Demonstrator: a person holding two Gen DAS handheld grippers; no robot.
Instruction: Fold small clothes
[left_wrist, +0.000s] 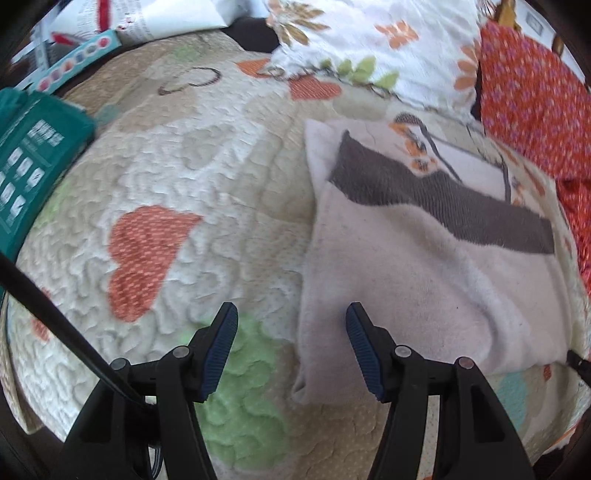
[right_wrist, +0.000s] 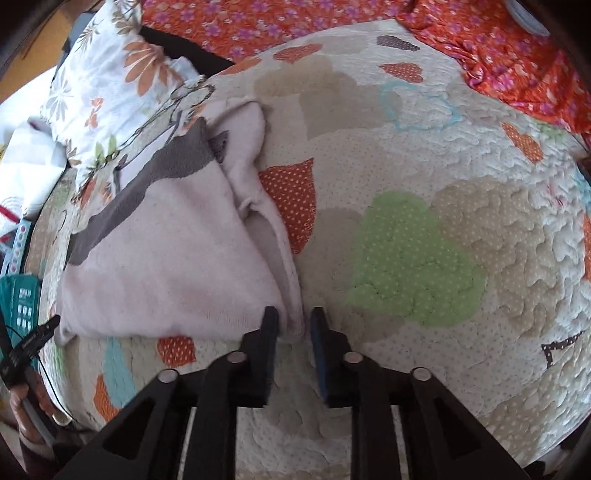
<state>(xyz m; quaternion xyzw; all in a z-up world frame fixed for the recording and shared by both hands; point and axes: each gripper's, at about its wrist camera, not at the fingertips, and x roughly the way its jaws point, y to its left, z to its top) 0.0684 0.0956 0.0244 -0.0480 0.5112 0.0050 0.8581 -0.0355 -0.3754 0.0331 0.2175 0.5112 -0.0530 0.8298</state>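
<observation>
Right gripper (right_wrist: 293, 325): jaws narrow, pinching a corner fold of the pale pink garment (right_wrist: 166, 266). Left gripper (left_wrist: 291, 321): jaws wide, nothing held, poised over garment's near-left edge (left_wrist: 406, 280) (one pad above cloth, other above quilt (left_wrist: 177, 173)). Garment flat on quilted bed cover, grey band (left_wrist: 439, 199) across far end. Left view only: teal box (left_wrist: 33, 155), white print, unreadable. Right view only: green patch (right_wrist: 410, 258); red floral cloth (right_wrist: 498, 51) along the far edge.
</observation>
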